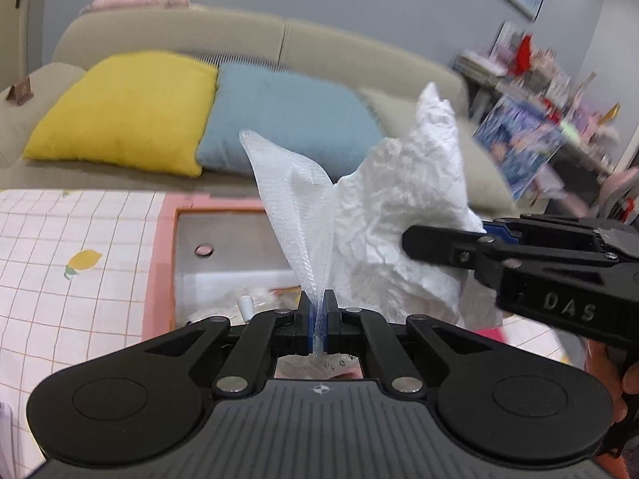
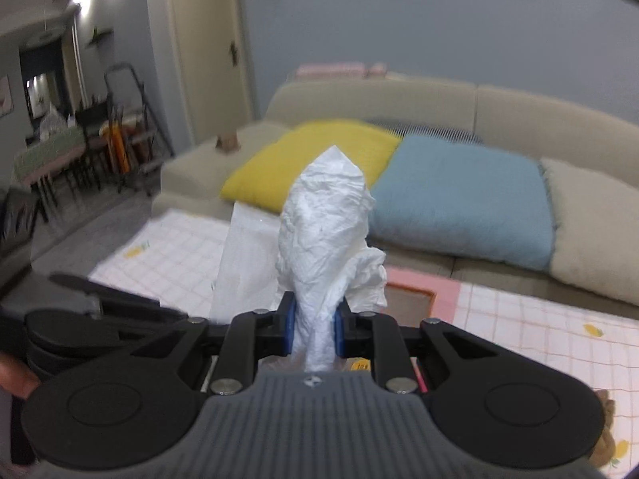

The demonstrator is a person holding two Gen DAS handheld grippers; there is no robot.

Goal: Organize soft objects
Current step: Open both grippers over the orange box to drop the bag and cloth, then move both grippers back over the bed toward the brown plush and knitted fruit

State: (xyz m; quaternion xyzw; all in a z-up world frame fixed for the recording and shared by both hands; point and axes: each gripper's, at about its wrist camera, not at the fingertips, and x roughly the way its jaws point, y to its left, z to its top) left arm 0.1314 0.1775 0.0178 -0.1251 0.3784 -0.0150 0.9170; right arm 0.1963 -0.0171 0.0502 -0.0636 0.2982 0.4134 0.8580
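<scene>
My left gripper [image 1: 318, 319] is shut on a strip of white mesh netting [image 1: 291, 199] that stands up from the jaws. My right gripper [image 2: 313, 327] is shut on a crumpled white paper towel [image 2: 323, 223], held upright above the table. In the left wrist view the right gripper [image 1: 471, 235] comes in from the right with the towel [image 1: 403, 199] beside the netting. The netting also shows in the right wrist view [image 2: 243, 263], left of the towel. Both are held over an open pink-rimmed box [image 1: 159, 263] with packets inside.
A white checked tablecloth with lemon prints [image 1: 76, 255] covers the table. Behind it stands a beige sofa [image 1: 319, 48] with a yellow cushion [image 1: 127, 107], a blue cushion [image 1: 287, 115] and a beige one [image 2: 591, 231]. Cluttered shelves [image 1: 531, 92] stand at the right.
</scene>
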